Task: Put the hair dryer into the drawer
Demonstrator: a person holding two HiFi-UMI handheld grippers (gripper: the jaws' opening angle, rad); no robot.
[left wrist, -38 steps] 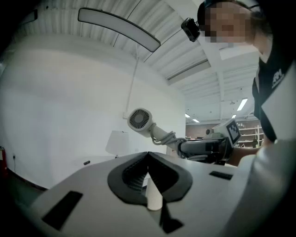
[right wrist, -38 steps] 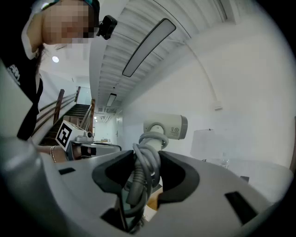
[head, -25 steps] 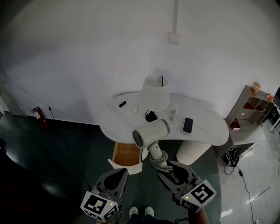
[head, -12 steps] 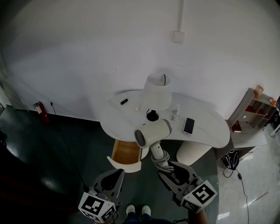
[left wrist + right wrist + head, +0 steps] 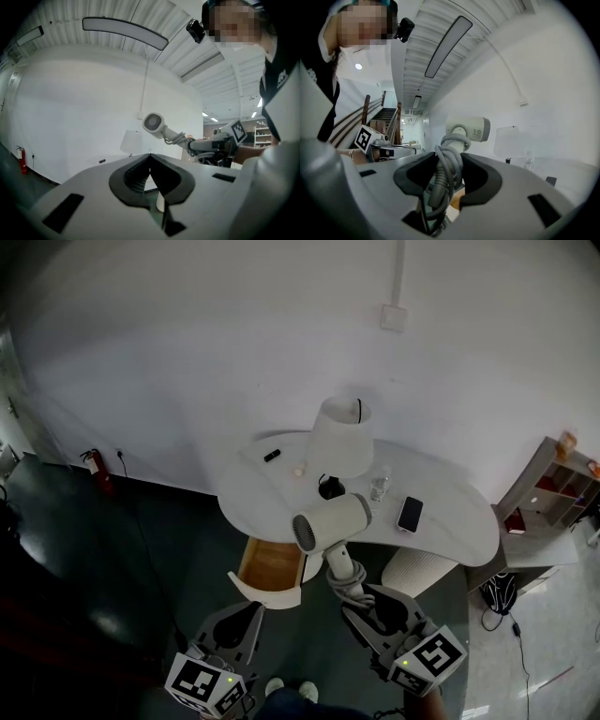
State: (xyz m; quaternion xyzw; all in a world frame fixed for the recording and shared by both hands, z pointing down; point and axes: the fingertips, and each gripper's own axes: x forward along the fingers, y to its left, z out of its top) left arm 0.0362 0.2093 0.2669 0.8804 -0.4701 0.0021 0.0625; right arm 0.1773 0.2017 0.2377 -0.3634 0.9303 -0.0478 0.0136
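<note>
The cream hair dryer [image 5: 328, 521] hangs in the air in front of the white table [image 5: 450, 521], with its barrel level. Its grey cord is wound round the handle. My right gripper [image 5: 361, 601] is shut on that wrapped handle [image 5: 449, 164], and the dryer's head [image 5: 471, 129] stands just beyond the jaws. The open wooden drawer [image 5: 272, 568] juts from the table's left underside, below and left of the dryer. My left gripper [image 5: 246, 620] floats near the drawer front. It holds nothing, and its jaws [image 5: 150, 157] meet at the tips. From the left gripper view the dryer [image 5: 153, 123] shows its intake grille.
On the table stand a white lamp [image 5: 342, 437], a glass [image 5: 378, 487], a black phone [image 5: 409, 514] and a small dark item [image 5: 273, 455]. A white ribbed stool [image 5: 417, 568] sits under the table's right part. A shelf unit [image 5: 553, 484] stands at far right, a fire extinguisher [image 5: 97, 468] at left.
The right gripper has drifted slightly across with the hair dryer, its grip unchanged. The head view has shifted a little. The left gripper has barely moved.
</note>
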